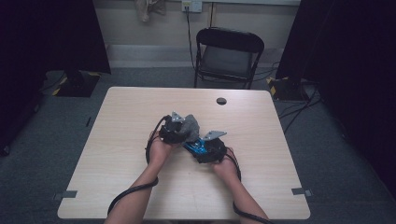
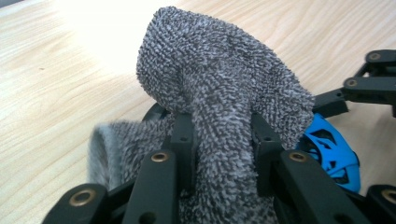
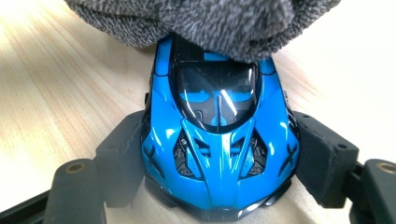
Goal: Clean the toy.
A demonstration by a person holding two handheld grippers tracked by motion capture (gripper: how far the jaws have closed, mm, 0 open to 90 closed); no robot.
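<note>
**Wiping the toy car: cloth on the roof, car held fast**

I have the grey terry cloth point(image 2: 224, 93) bunched in my left gripper point(image 1: 180, 130), its jaws pinched tight on a thick fold of the pile. My right gripper point(image 1: 205, 148) clamps the blue toy sports car point(image 3: 219, 144) by its flanks, one pad pressed against each side, with the car resting on the light wooden table point(image 1: 140, 116) near its middle. In the right gripper view the cloth drapes over the far end of the car's roof, touching it just past the dark windscreen; the near bodywork lies bare and glossy.

I judge this to be the wiping step, partway through, with the cloth working one end of the car. Next I would draw the cloth along the body toward the uncovered end, keeping light downward pressure. The right grip must hold steady so the car does not twist, and the cloth must stay clear of the right jaws.
</note>
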